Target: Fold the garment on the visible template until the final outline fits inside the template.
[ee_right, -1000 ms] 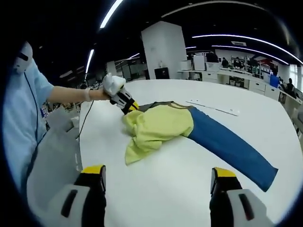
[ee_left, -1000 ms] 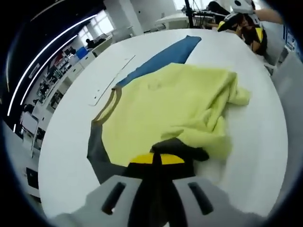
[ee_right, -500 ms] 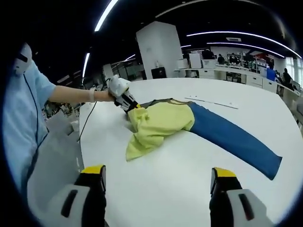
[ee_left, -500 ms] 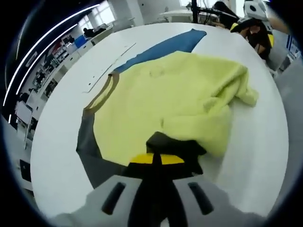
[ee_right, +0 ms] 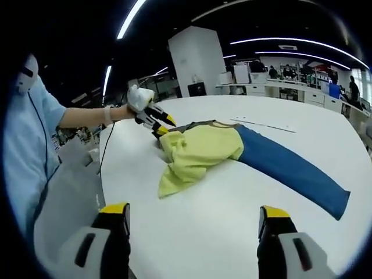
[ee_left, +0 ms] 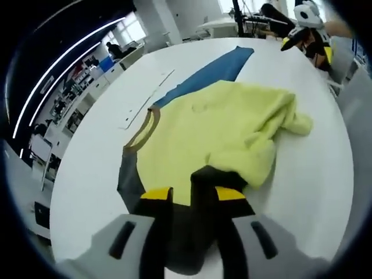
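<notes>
A garment with a yellow body [ee_left: 226, 125], a long blue sleeve [ee_left: 212, 71] and a grey sleeve [ee_left: 131, 181] lies crumpled on the white table [ee_left: 81, 163]. My left gripper [ee_left: 193, 195] is open, and the garment's dark cuff [ee_left: 203, 176] lies loose between its spread jaws. In the right gripper view the left gripper [ee_right: 166, 126] hovers at the yellow body's [ee_right: 200, 148] far left end, held by a gloved hand. The blue sleeve [ee_right: 290, 170] stretches off to the right. My right gripper [ee_right: 195, 216] stands open well short of the garment, with nothing in it; across the table it is the right gripper [ee_left: 306, 40].
A thin pale strip [ee_left: 145, 100] lies on the table beyond the collar, the same strip [ee_right: 264, 124] behind the blue sleeve. A person's light-blue sleeve [ee_right: 32, 145] fills the left side. The table edge [ee_right: 107, 192] runs close by my right gripper's left jaw. Office desks stand far behind.
My left gripper's jaws have parted and let go of the dark cuff they were shut on. The garment lies slightly flatter. The right gripper has stayed open.
</notes>
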### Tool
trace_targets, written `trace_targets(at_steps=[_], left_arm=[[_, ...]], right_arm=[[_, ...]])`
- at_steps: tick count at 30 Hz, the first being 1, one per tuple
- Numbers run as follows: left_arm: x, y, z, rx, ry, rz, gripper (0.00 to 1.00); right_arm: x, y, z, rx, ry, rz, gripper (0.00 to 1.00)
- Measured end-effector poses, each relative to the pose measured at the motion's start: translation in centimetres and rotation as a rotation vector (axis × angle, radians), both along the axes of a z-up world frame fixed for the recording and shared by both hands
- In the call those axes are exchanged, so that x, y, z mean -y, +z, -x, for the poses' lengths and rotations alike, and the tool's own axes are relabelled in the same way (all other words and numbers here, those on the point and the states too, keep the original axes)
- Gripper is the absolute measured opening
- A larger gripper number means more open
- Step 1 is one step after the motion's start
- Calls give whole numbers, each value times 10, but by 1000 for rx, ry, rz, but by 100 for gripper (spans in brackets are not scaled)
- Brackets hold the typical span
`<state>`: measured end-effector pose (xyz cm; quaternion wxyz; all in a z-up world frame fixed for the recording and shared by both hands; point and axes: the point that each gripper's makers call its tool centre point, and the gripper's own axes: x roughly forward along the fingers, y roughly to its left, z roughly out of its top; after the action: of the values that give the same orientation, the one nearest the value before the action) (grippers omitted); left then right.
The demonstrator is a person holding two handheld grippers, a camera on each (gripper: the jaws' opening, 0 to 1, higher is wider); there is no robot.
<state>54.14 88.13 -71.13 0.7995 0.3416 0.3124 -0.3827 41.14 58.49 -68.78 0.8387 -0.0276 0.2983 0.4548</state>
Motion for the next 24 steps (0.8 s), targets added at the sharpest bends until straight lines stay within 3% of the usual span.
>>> trace_targets(at_steps=[8, 12, 15, 17, 24], left_arm=[[6, 13, 22, 68, -77, -28, 39], [18, 10, 37, 89, -153, -45, 27], [20, 2, 40, 80, -151, -48, 27], [21, -1, 40, 71, -136, -29, 19], [14, -10, 27, 46, -20, 3, 13]], right_arm=[[-4, -2, 5, -9, 3, -10, 92], [-5, -3, 6, -14, 7, -10, 91], [-6, -3, 7, -17, 8, -11, 91], [-6, -3, 7, -19, 8, -13, 91], [-4, -4, 9, -23, 7, -11, 91]])
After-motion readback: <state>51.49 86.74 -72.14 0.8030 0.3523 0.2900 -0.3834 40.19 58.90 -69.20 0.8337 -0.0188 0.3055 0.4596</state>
